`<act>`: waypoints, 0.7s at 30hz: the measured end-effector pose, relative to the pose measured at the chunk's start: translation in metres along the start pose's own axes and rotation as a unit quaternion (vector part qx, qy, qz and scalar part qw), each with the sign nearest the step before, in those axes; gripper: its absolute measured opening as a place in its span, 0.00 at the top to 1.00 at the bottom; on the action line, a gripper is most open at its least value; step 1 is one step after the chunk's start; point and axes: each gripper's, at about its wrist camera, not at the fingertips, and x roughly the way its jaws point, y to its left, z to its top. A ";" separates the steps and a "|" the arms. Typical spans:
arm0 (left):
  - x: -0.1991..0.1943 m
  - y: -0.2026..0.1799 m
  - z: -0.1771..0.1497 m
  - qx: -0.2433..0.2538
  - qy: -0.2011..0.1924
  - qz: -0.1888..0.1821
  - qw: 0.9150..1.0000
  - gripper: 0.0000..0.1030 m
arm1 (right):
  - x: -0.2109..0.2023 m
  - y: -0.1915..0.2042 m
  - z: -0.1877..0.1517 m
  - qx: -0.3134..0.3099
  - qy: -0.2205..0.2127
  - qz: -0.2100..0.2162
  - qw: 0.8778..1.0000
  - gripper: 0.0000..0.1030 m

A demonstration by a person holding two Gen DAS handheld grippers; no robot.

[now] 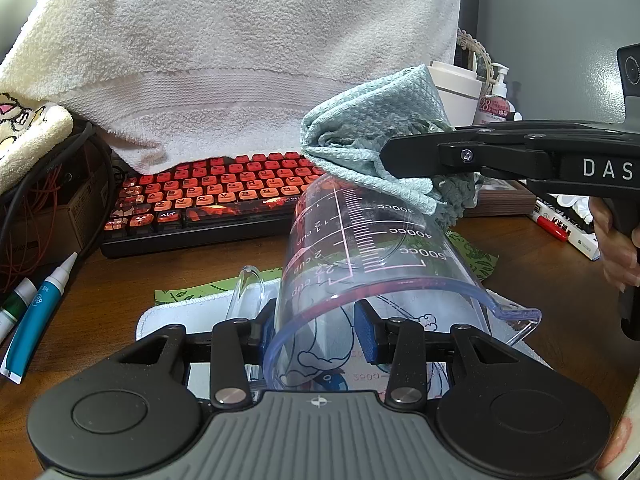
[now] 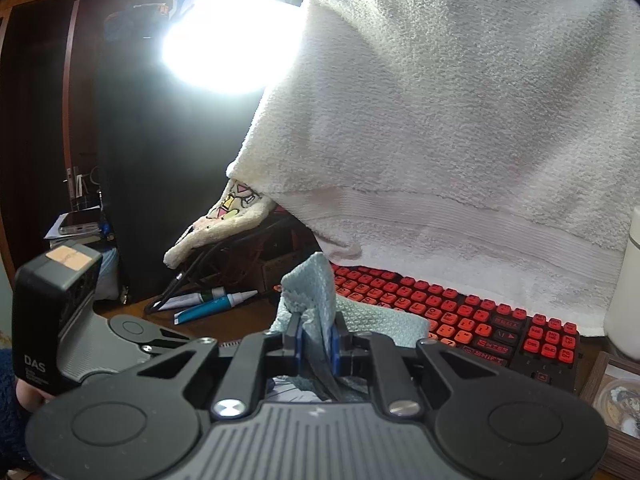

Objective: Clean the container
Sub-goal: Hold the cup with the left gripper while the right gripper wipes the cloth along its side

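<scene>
A clear measuring cup [image 1: 360, 240] with pink scale marks is held tilted, its mouth toward the left wrist camera and its base pointing away. My left gripper [image 1: 316, 330] is shut on its wall at the rim, beside the handle, with one blue pad seen through the plastic. A crumpled teal cloth [image 1: 372, 128] rests against the cup's raised base. My right gripper [image 1: 394, 156] comes in from the right and is shut on that cloth. In the right wrist view the cloth [image 2: 310, 288] sticks up between the right gripper's [image 2: 316, 340] blue pads.
A red-lit keyboard [image 1: 208, 196] lies behind the cup, partly under a hanging white towel [image 1: 240, 60]. A printed white mat [image 1: 180, 312] lies beneath the cup. Tubes [image 1: 36, 312] and cables [image 1: 48, 184] sit left; a white canister [image 1: 456, 88] and pump bottle [image 1: 494, 100] right.
</scene>
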 end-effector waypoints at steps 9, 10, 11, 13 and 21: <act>0.000 0.000 0.000 0.000 0.000 0.000 1.000 0.62 | -0.001 0.000 -0.001 0.003 0.002 0.001 1.000 0.87; 0.000 0.000 0.000 0.000 0.000 0.000 1.000 0.62 | -0.001 0.000 -0.001 0.003 0.002 0.001 1.000 0.87; 0.000 0.000 0.000 0.000 0.000 0.000 1.000 0.62 | -0.001 0.001 -0.001 0.003 0.002 0.001 1.000 0.87; 0.000 0.000 0.000 -0.001 0.000 0.000 1.000 0.62 | -0.001 0.001 -0.001 0.002 0.003 0.002 1.000 0.87; 0.000 0.000 0.000 -0.001 0.000 0.000 1.000 0.62 | -0.002 0.004 0.000 -0.005 0.004 0.005 1.000 0.86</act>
